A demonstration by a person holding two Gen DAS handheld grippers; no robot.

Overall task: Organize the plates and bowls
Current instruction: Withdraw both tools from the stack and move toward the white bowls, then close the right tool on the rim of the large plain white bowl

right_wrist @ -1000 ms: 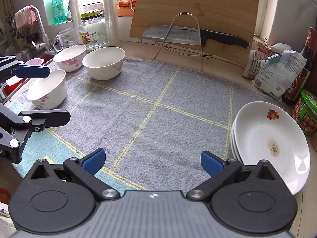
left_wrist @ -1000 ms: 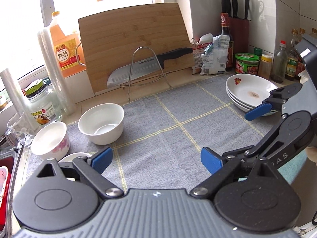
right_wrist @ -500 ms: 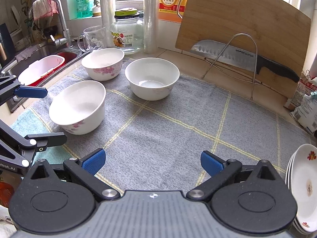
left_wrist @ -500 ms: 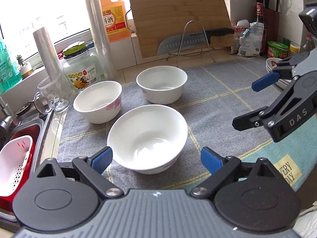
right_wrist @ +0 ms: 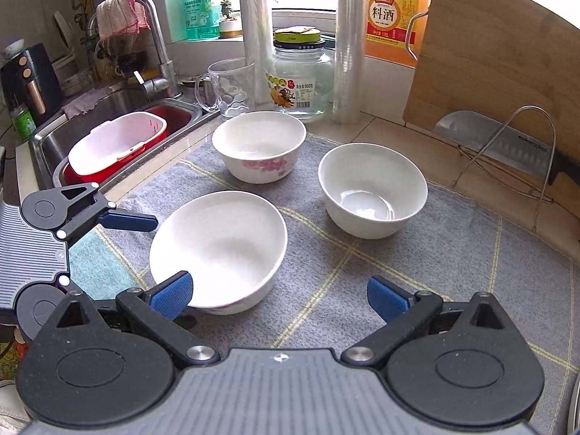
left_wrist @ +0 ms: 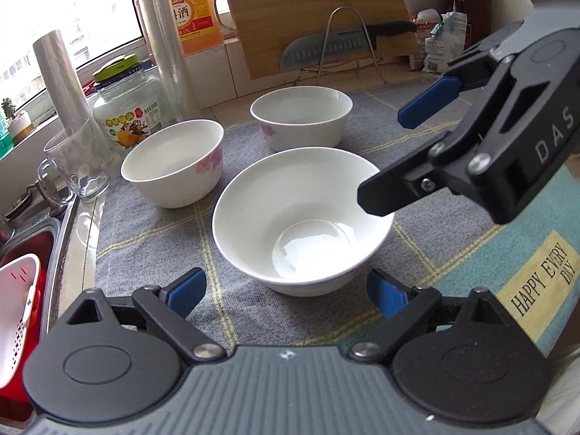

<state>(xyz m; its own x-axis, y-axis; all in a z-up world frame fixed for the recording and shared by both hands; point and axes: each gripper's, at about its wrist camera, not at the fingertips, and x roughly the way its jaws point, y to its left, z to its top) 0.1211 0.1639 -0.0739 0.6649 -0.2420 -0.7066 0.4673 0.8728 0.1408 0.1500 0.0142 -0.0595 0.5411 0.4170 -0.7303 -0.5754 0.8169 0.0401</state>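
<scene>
Behind my grey checked mat [right_wrist: 453, 264] I see a glass jar [right_wrist: 301, 83] with a green lid. Left of the jar stands a glass mug [right_wrist: 228, 87]; right of it an orange bottle [right_wrist: 393, 14], then a wooden cutting board [right_wrist: 496, 69] with a knife [right_wrist: 507, 146] on a wire rack.

3 bowls [right_wrist: 217, 246], grey mat [right_wrist: 453, 253], sink [right_wrist: 119, 112]

We see a desk [right_wrist: 380, 123] under a grey mat [right_wrist: 417, 253]; three bowls [right_wrist: 221, 243] sit on the mat, with a jar [right_wrist: 301, 83], a glass mug [right_wrist: 228, 87] and a knife rack [right_wrist: 514, 159] on the bare top.
</scene>
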